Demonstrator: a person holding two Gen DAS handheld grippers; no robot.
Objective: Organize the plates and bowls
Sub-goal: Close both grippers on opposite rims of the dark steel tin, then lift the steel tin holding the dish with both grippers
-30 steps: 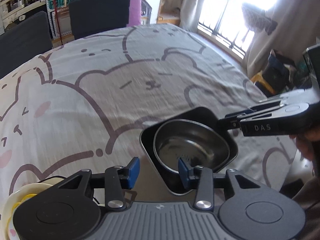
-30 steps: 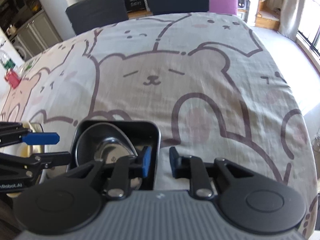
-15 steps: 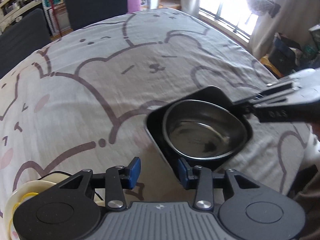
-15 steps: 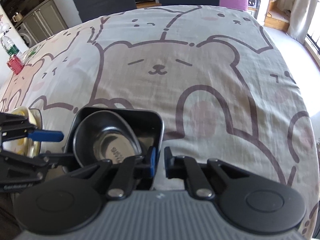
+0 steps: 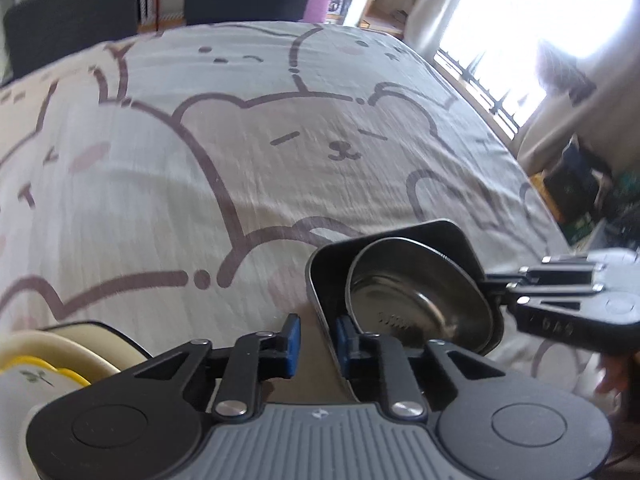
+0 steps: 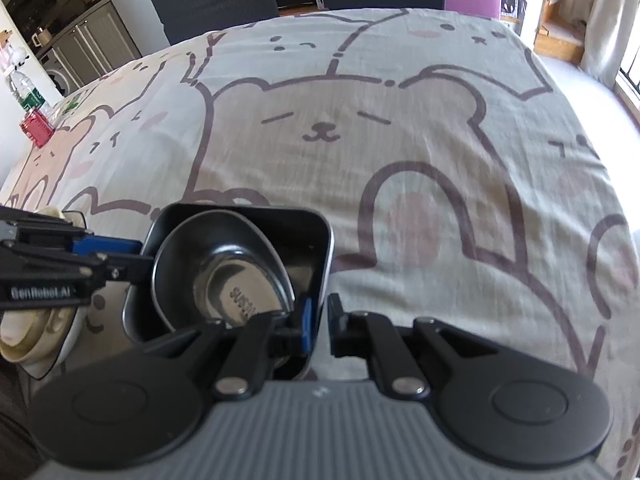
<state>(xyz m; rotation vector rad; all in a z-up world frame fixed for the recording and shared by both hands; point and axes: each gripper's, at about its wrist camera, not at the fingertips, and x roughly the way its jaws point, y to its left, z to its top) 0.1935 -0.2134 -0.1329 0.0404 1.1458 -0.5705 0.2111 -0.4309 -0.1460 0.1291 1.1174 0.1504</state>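
A dark square metal dish [image 5: 448, 230] [image 6: 308, 220] holds a round steel bowl [image 5: 416, 300] [image 6: 224, 272]. My right gripper [image 6: 319, 322] is shut on the dish's near right rim; it shows from the side in the left wrist view [image 5: 496, 288]. My left gripper [image 5: 316, 338] has narrowed its jaws around the dish's left rim, with a small gap still showing; it shows in the right wrist view [image 6: 140, 256]. The dish looks tilted and lifted off the cloth.
The table wears a grey bear-print cloth [image 5: 280, 140] [image 6: 400, 140]. A cream and yellow stack of bowls [image 5: 48, 360] [image 6: 36, 332] sits at the near left. Dark chairs [image 6: 216, 4] stand at the far edge. A red item [image 6: 36, 130] sits far left.
My left gripper moved in and narrowed around the dish's left rim. The dish and bowl rose and tilted, held by the right gripper.
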